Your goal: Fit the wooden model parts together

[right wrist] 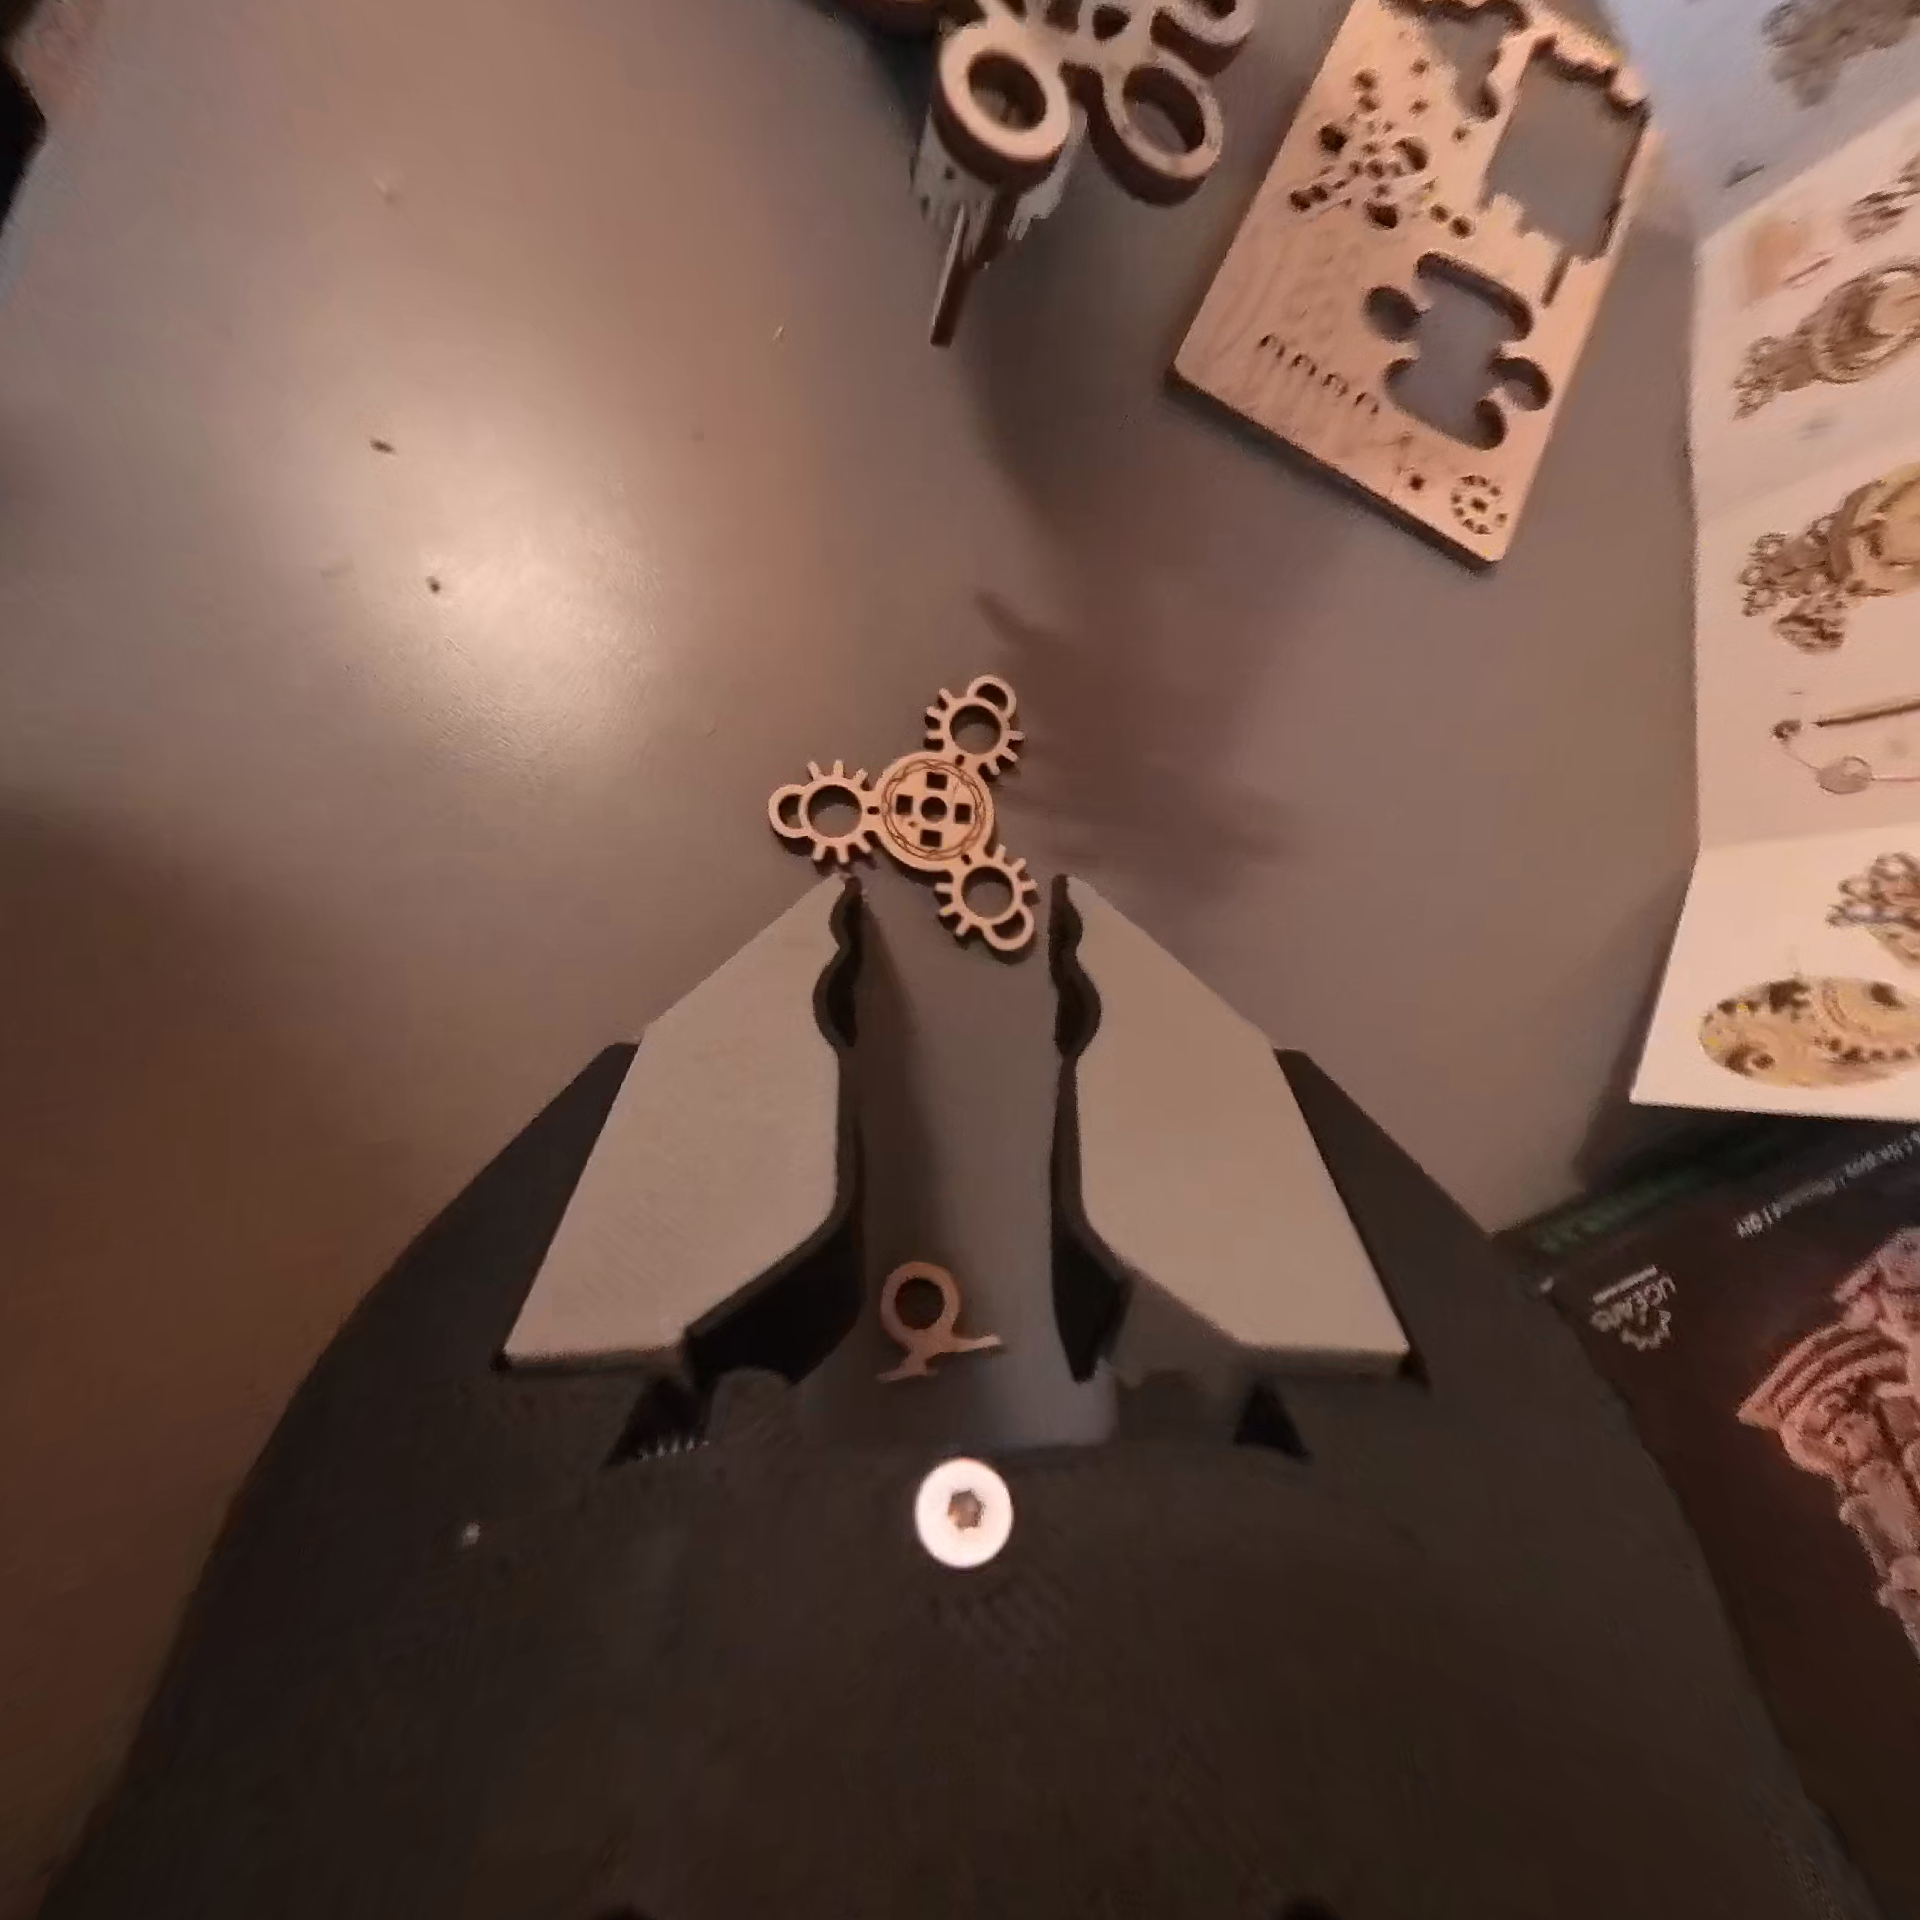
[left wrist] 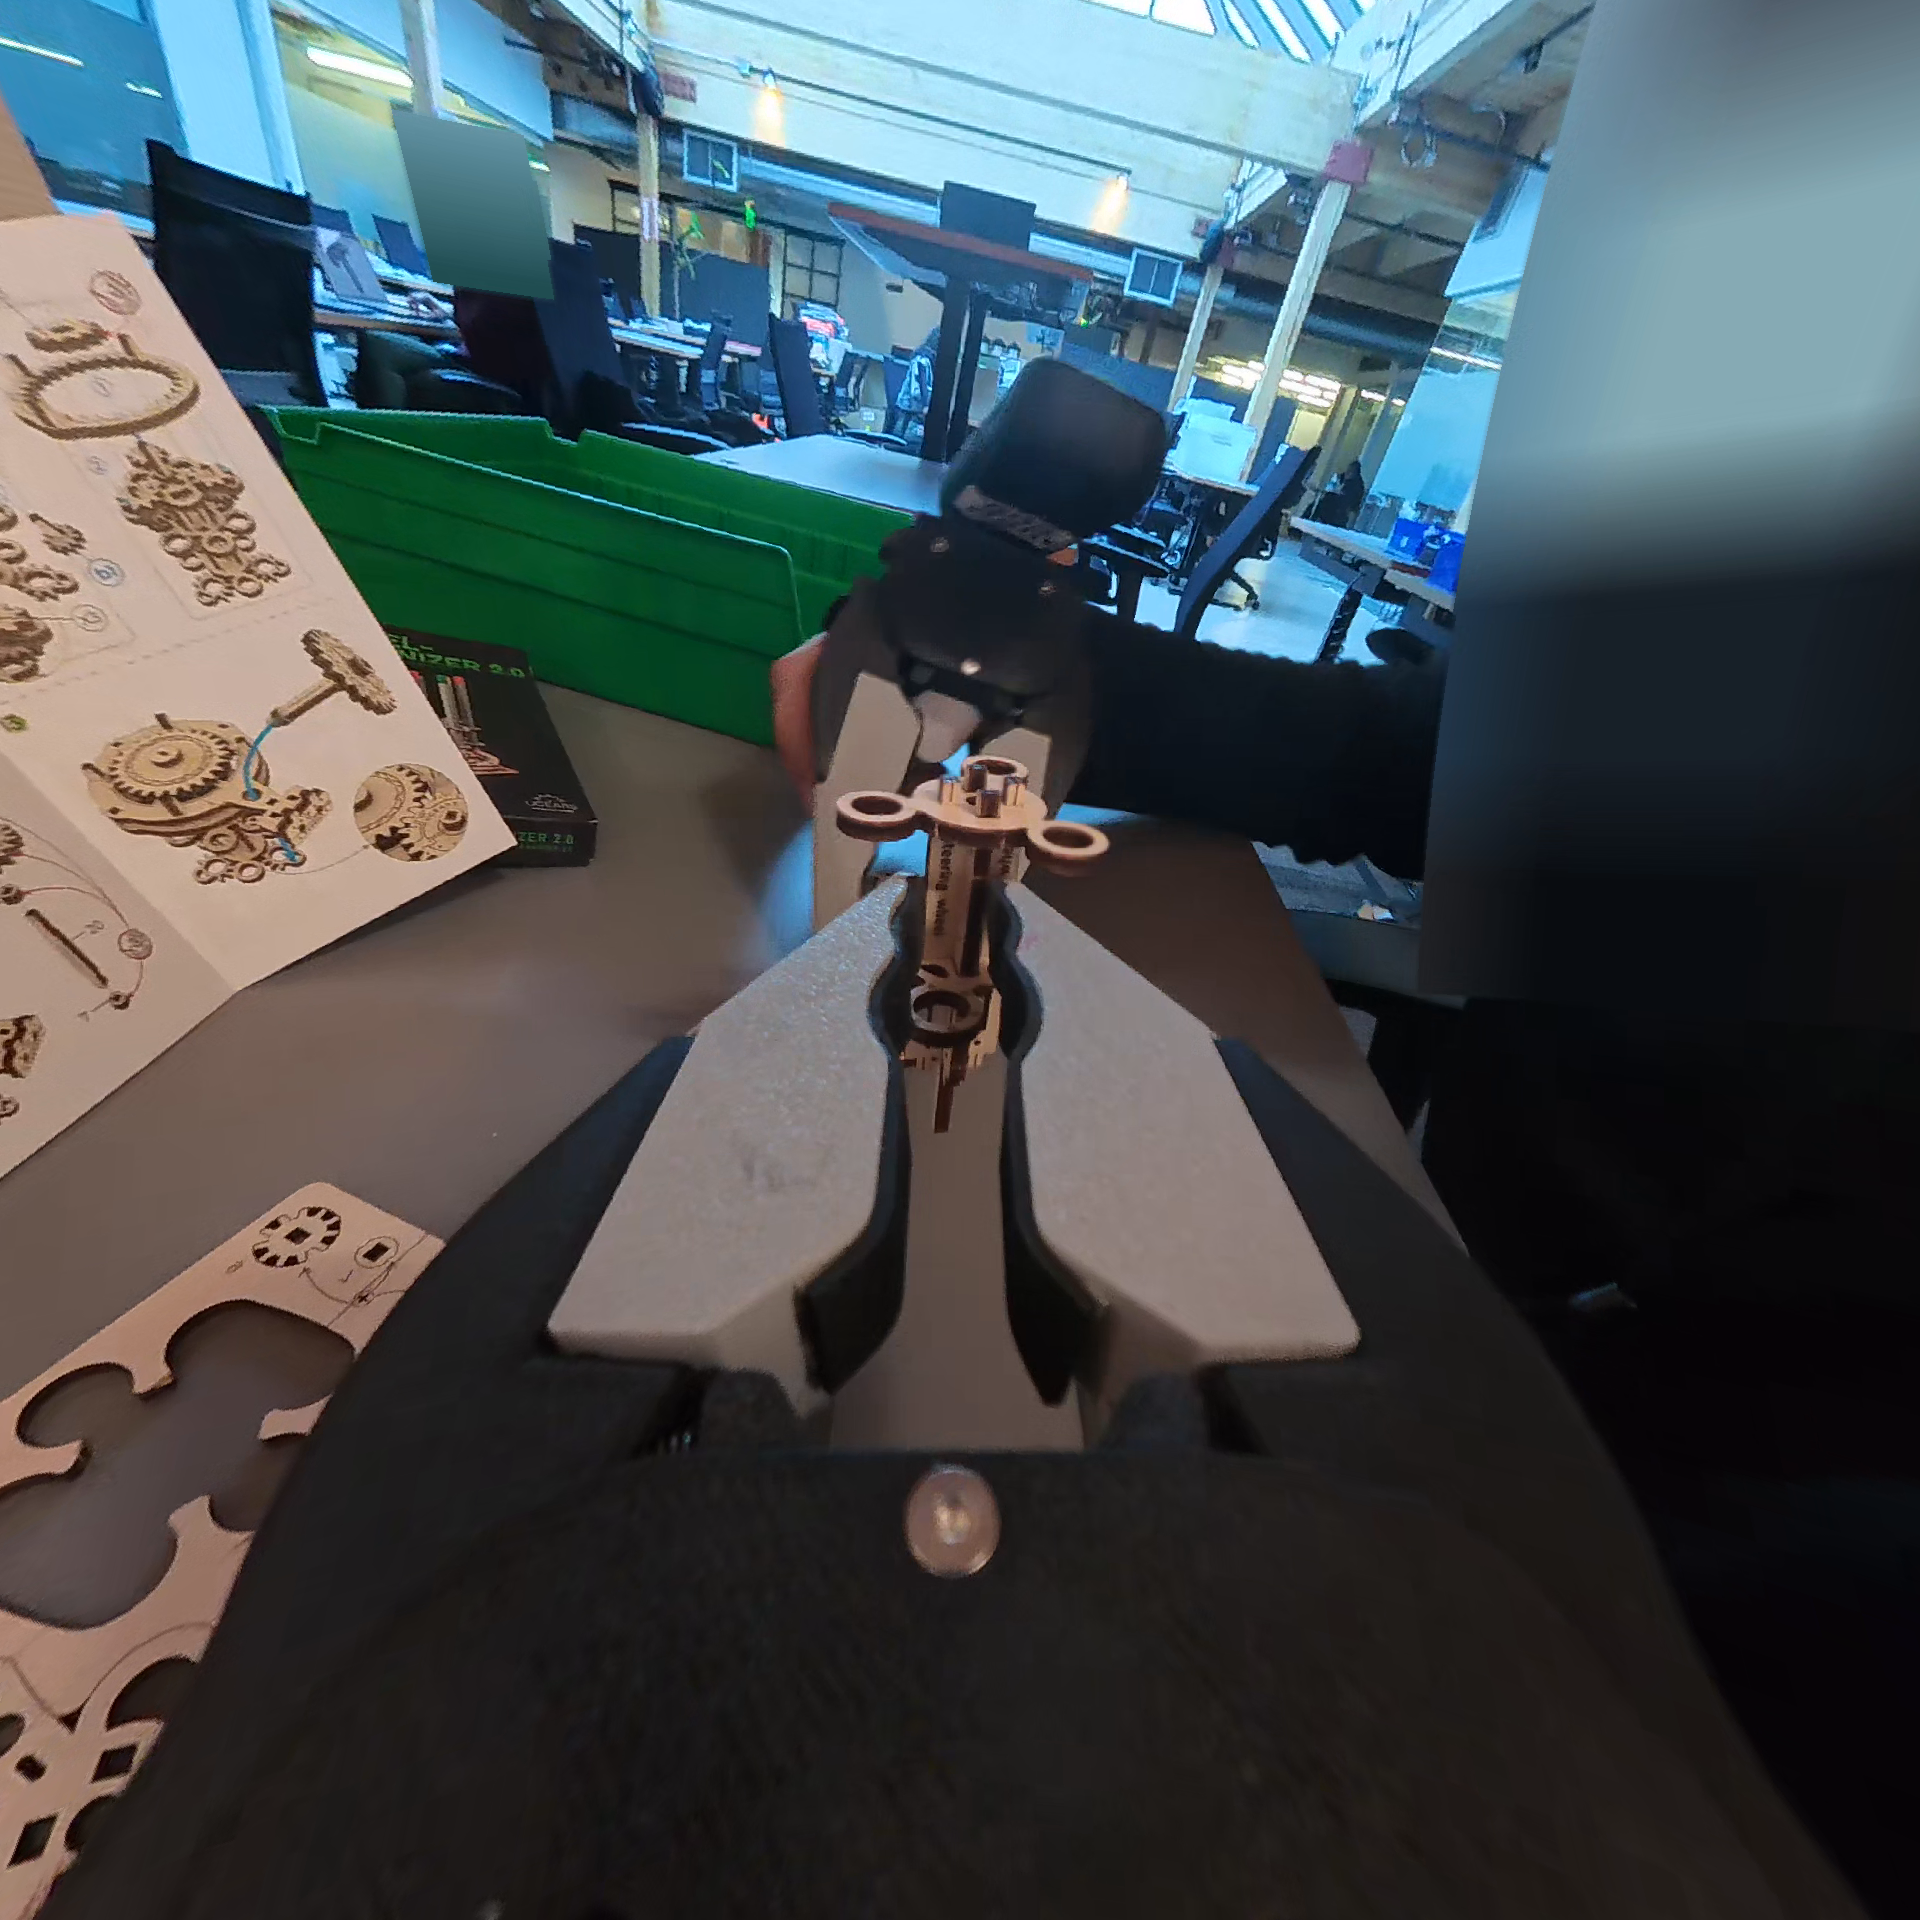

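Left gripper [left wrist: 951, 935] is clamping the wooden shaft assembly [left wrist: 961, 914]. Right gripper [right wrist: 954, 904] is hovering, fingers apart, over the three-lobed gear piece [right wrist: 914, 808]: thin, light, likely brittle; best pinched by its edges.

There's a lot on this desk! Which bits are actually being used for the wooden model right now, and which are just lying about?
In use:
- pale wooden shaft assembly with ring-shaped lobes, clamped in the left gripper
- flat three-lobed wooden gear piece on the grey table, just ahead of the open right gripper
- printed instruction sheet

Lying about:
- punched-out plywood sheet
- small wooden ring offcut
- dark kit box
- green plastic bin
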Motion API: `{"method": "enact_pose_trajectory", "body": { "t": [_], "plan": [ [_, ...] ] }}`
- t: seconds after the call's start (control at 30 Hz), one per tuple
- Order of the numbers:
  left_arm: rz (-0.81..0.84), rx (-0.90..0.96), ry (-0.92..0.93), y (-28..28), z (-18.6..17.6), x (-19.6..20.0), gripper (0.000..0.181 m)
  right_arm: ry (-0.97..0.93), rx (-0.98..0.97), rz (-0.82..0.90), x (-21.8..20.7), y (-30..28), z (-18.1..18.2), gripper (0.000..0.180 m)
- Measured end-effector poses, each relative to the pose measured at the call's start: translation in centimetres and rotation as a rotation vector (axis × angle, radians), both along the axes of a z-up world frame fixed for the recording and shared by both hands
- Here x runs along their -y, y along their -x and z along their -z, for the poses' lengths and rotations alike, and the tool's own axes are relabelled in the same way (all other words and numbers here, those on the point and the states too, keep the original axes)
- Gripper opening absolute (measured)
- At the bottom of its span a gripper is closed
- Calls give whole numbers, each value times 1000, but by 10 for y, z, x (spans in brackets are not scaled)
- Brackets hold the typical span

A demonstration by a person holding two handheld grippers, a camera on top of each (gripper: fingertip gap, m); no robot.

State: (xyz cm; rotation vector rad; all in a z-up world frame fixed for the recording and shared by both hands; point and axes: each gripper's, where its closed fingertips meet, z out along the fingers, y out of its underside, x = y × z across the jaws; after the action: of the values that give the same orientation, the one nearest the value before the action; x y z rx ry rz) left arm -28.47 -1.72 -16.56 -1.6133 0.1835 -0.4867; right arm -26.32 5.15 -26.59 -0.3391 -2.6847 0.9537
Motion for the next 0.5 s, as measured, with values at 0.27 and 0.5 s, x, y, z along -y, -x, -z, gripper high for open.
{"method": "enact_pose_trajectory", "body": {
  "t": [0.27, 0.5],
  "plan": [
    [25, 5, -4, -3, 0, 1, 9, 2, 120, -125, 11, 3, 3, 37],
    [54, -35, 3, -11, 2, 2, 9, 87, 176, -149, 22, -7, 3, 13]
  ]
}}
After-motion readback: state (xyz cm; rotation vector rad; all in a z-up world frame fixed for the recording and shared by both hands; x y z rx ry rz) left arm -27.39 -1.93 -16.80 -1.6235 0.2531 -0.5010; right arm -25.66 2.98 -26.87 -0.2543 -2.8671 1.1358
